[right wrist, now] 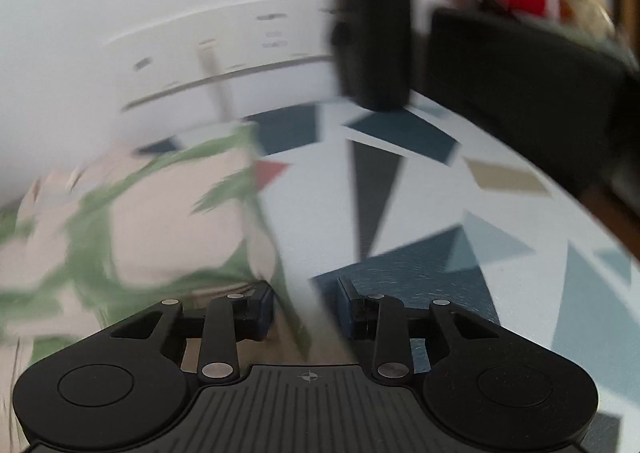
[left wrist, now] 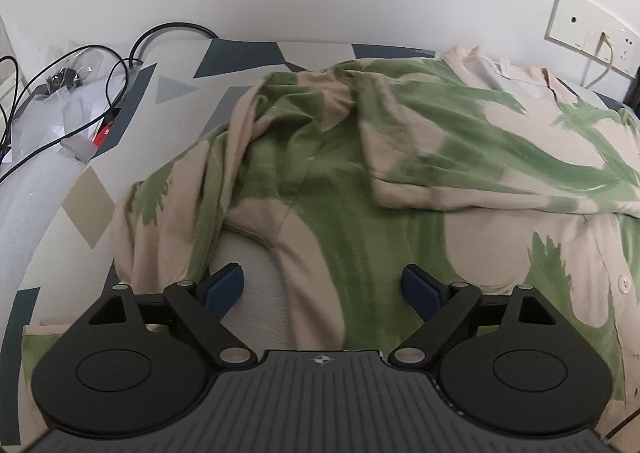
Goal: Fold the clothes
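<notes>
Left wrist view shows the left gripper low above the shirt, with its 2 blue fingers spread wide and nothing between them. The shirt is beige with green patches and lies crumpled on the patterned tablecloth; 1 part is already turned over the body, and a sleeve hangs loose on the left side. Some black cables and a plastic bag lie well apart at the far left, and a wall socket is behind. Right wrist view is strongly blurred. The right gripper is at the right edge of the shirt, where the cloth meets the tablecloth. Its jaws stand partly apart, and a fold of cloth seems to pass between them, but I cannot tell whether they really pinch it. A dark upright object stands behind, too blurred to name. I judge that the folding is in an early step, with the shirt not yet flat. The next move probably calls for the left gripper to take the loose sleeve or the hem and to pull it smooth.
</notes>
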Tool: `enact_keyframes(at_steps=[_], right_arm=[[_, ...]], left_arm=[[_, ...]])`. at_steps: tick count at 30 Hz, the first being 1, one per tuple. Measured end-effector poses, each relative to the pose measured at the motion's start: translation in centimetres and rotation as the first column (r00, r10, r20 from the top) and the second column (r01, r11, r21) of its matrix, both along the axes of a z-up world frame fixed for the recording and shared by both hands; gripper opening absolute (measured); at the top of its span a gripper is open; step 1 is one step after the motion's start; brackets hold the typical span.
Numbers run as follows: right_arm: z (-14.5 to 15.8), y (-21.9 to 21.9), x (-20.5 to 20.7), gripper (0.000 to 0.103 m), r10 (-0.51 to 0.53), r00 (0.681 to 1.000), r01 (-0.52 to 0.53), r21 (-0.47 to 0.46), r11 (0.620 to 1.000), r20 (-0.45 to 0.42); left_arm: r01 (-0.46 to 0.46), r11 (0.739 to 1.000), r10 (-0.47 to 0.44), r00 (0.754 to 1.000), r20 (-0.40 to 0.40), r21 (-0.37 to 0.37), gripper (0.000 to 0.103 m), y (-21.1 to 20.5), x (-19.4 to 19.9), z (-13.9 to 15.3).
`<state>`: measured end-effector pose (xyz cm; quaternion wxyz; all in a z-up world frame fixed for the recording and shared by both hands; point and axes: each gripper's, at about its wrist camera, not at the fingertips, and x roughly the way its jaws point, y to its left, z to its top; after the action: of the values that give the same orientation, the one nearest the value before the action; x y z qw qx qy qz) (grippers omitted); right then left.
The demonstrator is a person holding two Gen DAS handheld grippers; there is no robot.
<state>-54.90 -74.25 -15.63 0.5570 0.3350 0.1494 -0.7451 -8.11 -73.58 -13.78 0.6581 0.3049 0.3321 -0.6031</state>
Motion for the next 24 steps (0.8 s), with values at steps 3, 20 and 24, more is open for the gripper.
enact_keyframes(at_steps=[3,20,24], right_arm=[[-0.3,0.0,-0.9,0.028,-0.049,0.999,0.049,-0.009,0.999,0.018],[3.7,2.9,12.4,0.064,0.215,0.976,-0.215,0.018,0.976,0.031],[3.6,2.0,16.8,0.064,0.284,0.955,-0.287,0.023,0.958,0.087]], left_arm=[[-0.011,1.000,0.011,1.000,-0.006,-0.003,0.089,0.0,0.3,0.0],[-0.057,0.992,0.058,0.998,0.007,-0.110,0.089,13.1,4.6,4.1],[-0.069,0.994,0.077,0.993,0.089,-0.089,0.089,14.4,6.4,3.1]])
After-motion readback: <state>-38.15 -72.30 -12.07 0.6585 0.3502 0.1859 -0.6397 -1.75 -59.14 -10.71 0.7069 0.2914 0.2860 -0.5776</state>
